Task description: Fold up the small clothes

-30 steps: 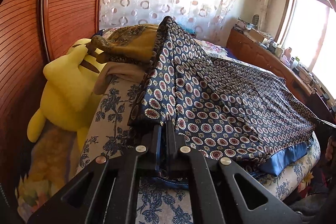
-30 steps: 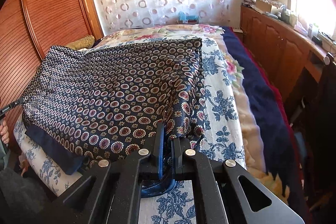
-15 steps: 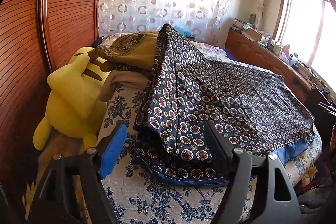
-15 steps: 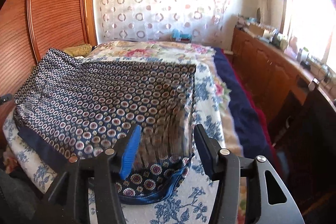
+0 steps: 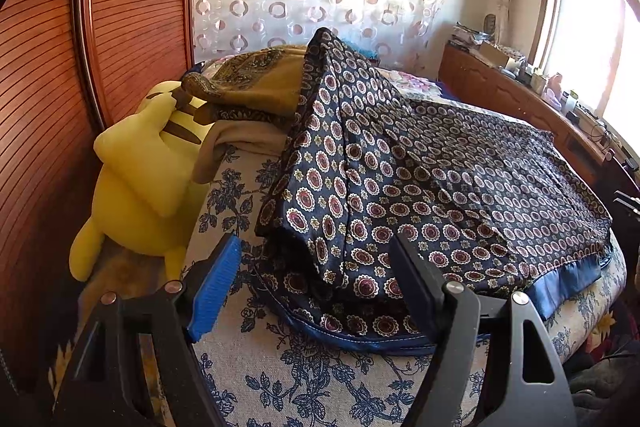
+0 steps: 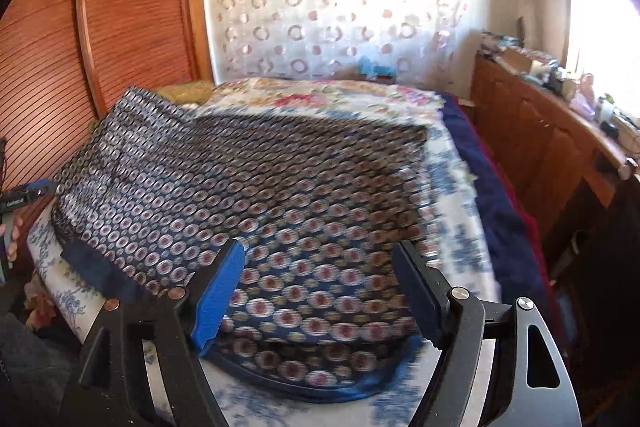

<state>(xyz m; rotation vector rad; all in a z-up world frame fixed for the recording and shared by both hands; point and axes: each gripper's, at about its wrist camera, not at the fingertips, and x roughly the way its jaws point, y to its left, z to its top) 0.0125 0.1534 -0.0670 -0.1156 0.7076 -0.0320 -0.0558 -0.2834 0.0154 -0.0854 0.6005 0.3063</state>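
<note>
Your left gripper point(image 5: 316, 283) stands wide with nothing in it; its jaws have just opened, and the near corner of the patterned garment point(image 5: 420, 187) lies loose on the bed point(image 5: 320, 383) between and just ahead of the fingers. Your right gripper point(image 6: 320, 287) is also wide and empty, its jaws just opened, the garment's folded blue-trimmed edge below and ahead of it. One fold looks laid: the cloth sits doubled. Its far left part rides up over the heap of ochre clothes point(image 5: 256, 83), so smoothing and further folds likely remain.
</note>
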